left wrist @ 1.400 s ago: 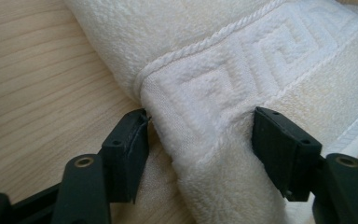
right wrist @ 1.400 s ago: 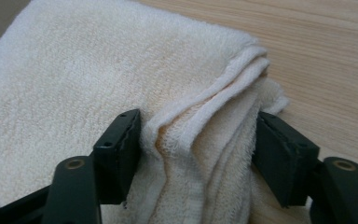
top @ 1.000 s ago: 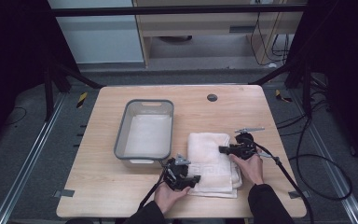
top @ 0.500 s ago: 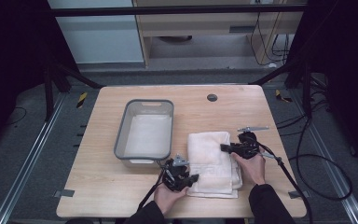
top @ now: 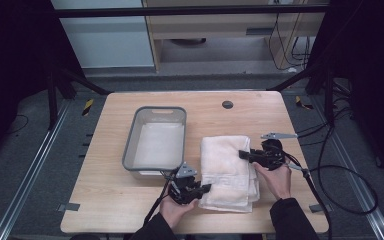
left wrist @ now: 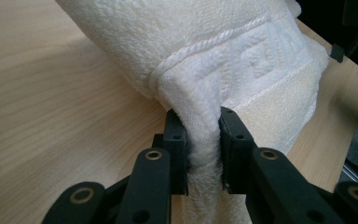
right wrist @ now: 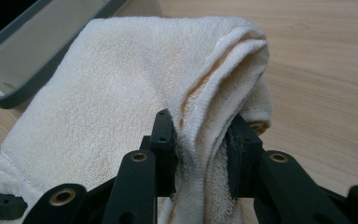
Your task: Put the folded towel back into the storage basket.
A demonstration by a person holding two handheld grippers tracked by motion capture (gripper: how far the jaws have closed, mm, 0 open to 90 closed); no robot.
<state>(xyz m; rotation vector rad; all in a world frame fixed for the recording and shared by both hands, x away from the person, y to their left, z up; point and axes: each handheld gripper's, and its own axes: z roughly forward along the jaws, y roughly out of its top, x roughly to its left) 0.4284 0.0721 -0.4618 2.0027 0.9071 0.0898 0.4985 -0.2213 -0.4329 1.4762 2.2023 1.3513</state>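
A folded white towel (top: 228, 172) lies on the wooden table (top: 230, 117), just to the right of a grey plastic tub (top: 156, 141) that sits left of the table's middle. The left gripper (top: 203, 189), held in the person's left hand (top: 175, 210) at the near edge, pinches the towel's near left corner; in the left gripper view its two black jaws are closed on a raised fold of terry cloth beside the woven border band. The right gripper (top: 243, 154), held in the right hand (top: 276, 178), reaches in from the right and grips the towel's right edge about halfway along; in the right gripper view its jaws clamp a bunched ridge of several layers, with the tub's grey rim (right wrist: 51, 56) at upper left. A small dark round disc (top: 227, 104) lies in the tabletop near the far edge
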